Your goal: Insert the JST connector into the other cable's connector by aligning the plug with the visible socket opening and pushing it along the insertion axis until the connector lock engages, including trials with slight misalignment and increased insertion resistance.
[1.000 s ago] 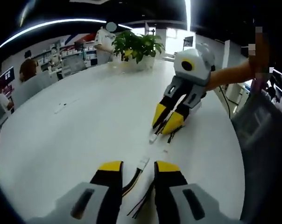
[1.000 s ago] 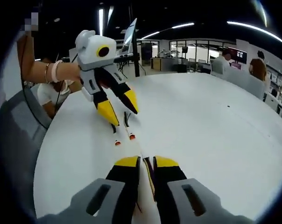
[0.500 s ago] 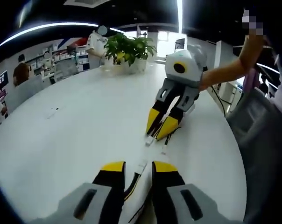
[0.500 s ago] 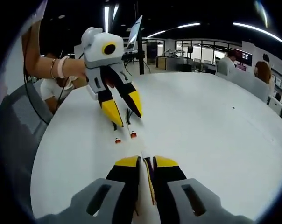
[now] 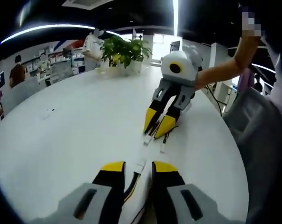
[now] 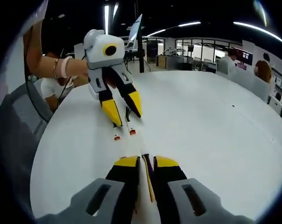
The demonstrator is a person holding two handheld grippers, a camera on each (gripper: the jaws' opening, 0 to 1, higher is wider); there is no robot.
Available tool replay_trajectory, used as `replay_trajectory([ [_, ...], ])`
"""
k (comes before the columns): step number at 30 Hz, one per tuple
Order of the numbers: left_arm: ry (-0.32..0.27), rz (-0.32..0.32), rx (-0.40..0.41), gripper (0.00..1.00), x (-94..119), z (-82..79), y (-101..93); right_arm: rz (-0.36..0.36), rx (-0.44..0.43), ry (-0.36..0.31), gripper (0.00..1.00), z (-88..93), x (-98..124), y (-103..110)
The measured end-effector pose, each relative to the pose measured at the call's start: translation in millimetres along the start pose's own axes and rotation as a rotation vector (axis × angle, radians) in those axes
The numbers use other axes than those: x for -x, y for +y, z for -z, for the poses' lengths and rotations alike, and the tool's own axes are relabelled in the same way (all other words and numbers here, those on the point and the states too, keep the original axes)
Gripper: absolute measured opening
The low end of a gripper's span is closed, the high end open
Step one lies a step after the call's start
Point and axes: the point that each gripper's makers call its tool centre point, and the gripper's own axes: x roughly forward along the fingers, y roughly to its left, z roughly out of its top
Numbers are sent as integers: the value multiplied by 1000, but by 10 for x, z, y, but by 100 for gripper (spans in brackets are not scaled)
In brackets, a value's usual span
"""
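In the left gripper view my left gripper [image 5: 139,169] has a cable's wires [image 5: 131,183] running between its jaws, which stand a little apart. Its white connector [image 5: 140,164] pokes out in front. My right gripper [image 5: 158,123] comes in from the upper right, shut on the other cable, whose white plug [image 5: 147,138] hangs just beyond that connector, a small gap apart. In the right gripper view my right gripper [image 6: 146,162] is shut on its thin cable [image 6: 148,179]. The left gripper [image 6: 125,109] faces it, and orange-tipped cable ends [image 6: 131,132] rest on the white table [image 6: 211,126].
A potted plant [image 5: 122,50] stands at the far side of the round white table [image 5: 71,121]. A person's arm [image 5: 225,65] and grey clothing lie along the right edge. Desks, chairs and other people are in the background.
My right gripper has moved closer to the left one, so the gap between plug and connector has shrunk. Both cables stay in the jaws.
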Motion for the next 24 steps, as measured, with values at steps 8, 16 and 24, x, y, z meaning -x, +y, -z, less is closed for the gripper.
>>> replay_trajectory([
  [8, -2, -2, -39, 16, 5, -8, 15, -6, 9, 14, 9, 14, -3, -11],
  [16, 7, 29, -60, 17, -14, 13, -39, -4, 23, 19, 9, 4, 22, -17],
  [24, 5, 24, -81, 16, -38, -2, -36, -13, 25, 23, 9, 6, -7, -22],
])
